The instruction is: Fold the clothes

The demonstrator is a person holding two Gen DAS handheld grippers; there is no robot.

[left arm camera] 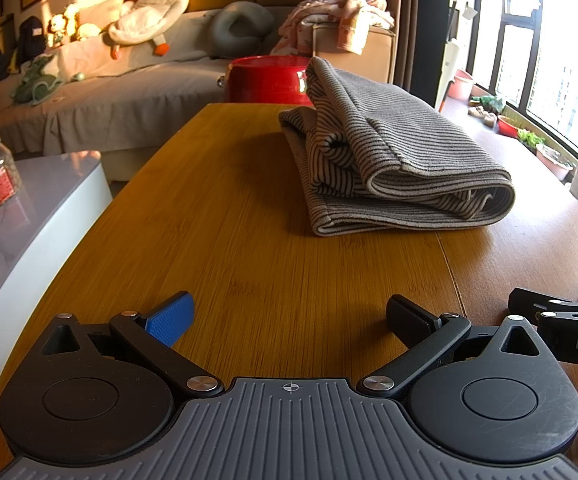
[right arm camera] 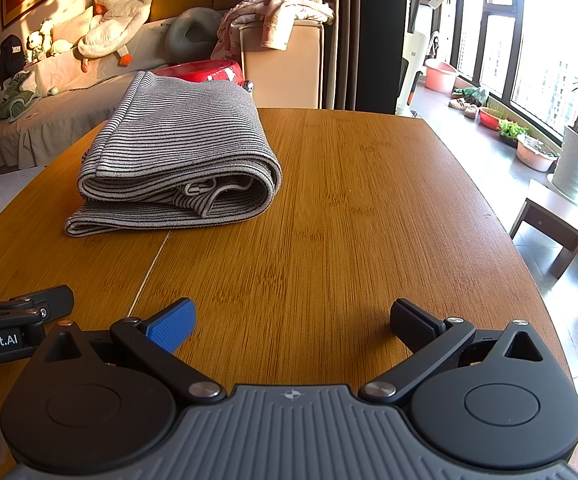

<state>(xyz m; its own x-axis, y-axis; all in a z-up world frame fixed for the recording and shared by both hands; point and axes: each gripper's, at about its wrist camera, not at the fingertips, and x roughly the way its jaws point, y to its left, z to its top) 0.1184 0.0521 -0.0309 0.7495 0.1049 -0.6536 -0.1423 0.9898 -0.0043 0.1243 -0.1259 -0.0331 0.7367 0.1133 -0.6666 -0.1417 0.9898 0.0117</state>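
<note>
Nearest to the cameras, both grippers hover over the near end of the table (right arm camera: 369,208), side by side. The left gripper (left arm camera: 289,318) has its jaws spread wide and holds nothing. The right gripper (right arm camera: 291,320) is also released and empty. Farther along the table lies the striped cloth (right arm camera: 177,152), folded in layers, well apart from both grippers. Behind the table's far edge stands a red pot (left arm camera: 267,78), and beyond it a sofa (left arm camera: 101,80).

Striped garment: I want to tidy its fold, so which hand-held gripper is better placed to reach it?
Probably the left hand-held gripper: the striped garment lies nearly straight ahead, only slightly right. From the right hand-held gripper, it sits well off left. Both are open.
</note>
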